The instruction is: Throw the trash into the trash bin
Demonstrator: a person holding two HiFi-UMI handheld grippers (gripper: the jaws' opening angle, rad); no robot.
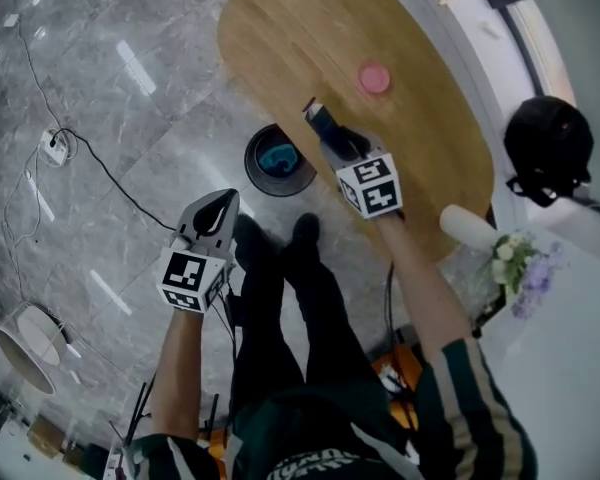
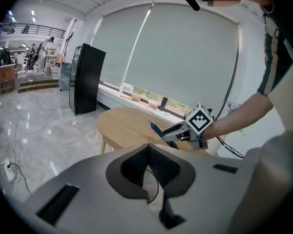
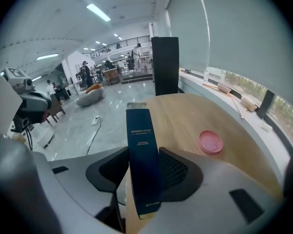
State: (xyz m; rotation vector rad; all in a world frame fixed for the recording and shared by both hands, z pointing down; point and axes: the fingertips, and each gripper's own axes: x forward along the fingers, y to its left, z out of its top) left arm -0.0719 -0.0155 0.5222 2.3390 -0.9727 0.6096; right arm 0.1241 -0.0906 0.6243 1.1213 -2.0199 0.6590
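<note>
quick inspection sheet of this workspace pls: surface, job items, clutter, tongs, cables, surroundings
surface: oval wooden table
job's things: dark blue carton held in the right tongs; round trash bin on the floor beside the table, something blue inside
clutter: pink lid on the table
grippers: left tongs shut, nothing between them; right tongs shut on the carton
cables: black cable runs across the floor from a white power strip
surroundings: grey marble floor; flowers in a white vase near the table's end
</note>
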